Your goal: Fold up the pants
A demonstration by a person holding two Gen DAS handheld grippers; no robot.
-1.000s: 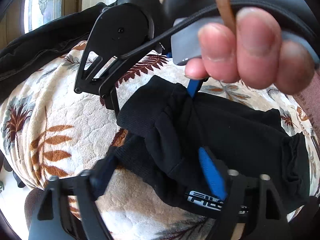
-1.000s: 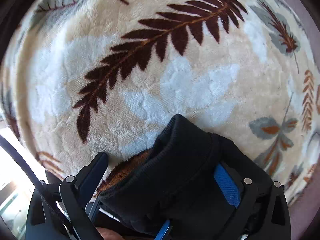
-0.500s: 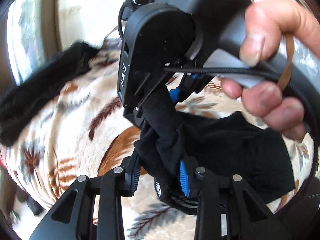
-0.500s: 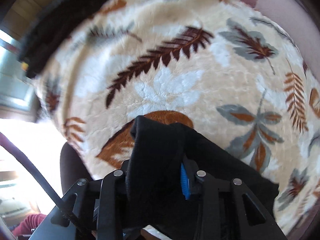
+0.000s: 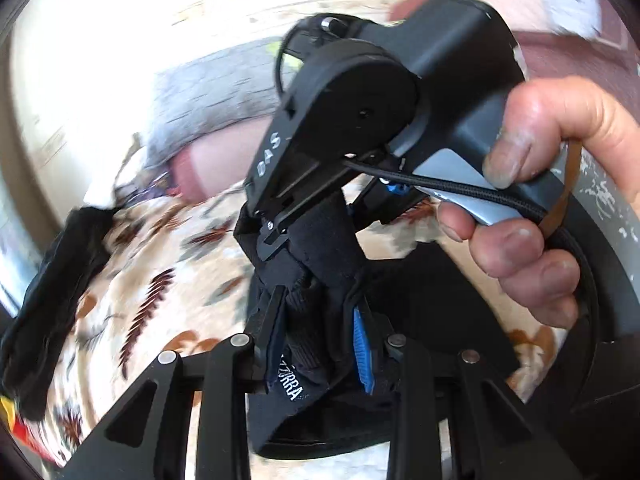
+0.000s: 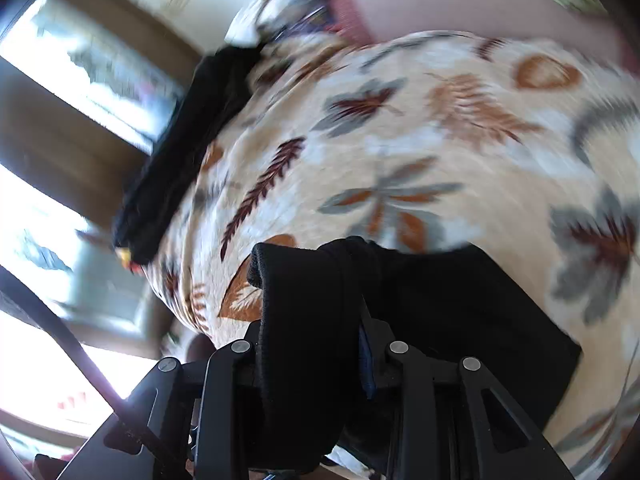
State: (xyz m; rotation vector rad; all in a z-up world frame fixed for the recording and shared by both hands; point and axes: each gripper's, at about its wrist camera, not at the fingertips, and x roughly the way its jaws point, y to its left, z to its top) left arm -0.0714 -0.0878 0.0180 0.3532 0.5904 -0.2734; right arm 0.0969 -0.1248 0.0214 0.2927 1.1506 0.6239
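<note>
2 grippers pinch the same end of the black pants, and they sit almost against each other. From the left wrist view, the left gripper has its fingers pressed together on a bunched fold of cloth near a white printed label, with a blue pad showing against the fabric; straight ahead of it and slightly higher, the right gripper bites the same bunch, worked by the person's right hand. The right wrist view agrees: the right gripper is clamped on a thick ribbed edge of the pants. The rest of the garment trails off to the right of both claws and lies on the leaf-patterned blanket, so its long axis runs rightward from the held end. Both frames are blurred, so I cannot tell whether the held end is the waistband or a cuff. A second dark garment lies well apart at the blanket's far left edge. My judgement is that the held end needs to travel rightward over the resting cloth to make a fold. Neither hand is clearly nearer to that side; both carry the edge together. The risk is uneven layers, since the pinched cloth is bunched rather than flat.
</note>
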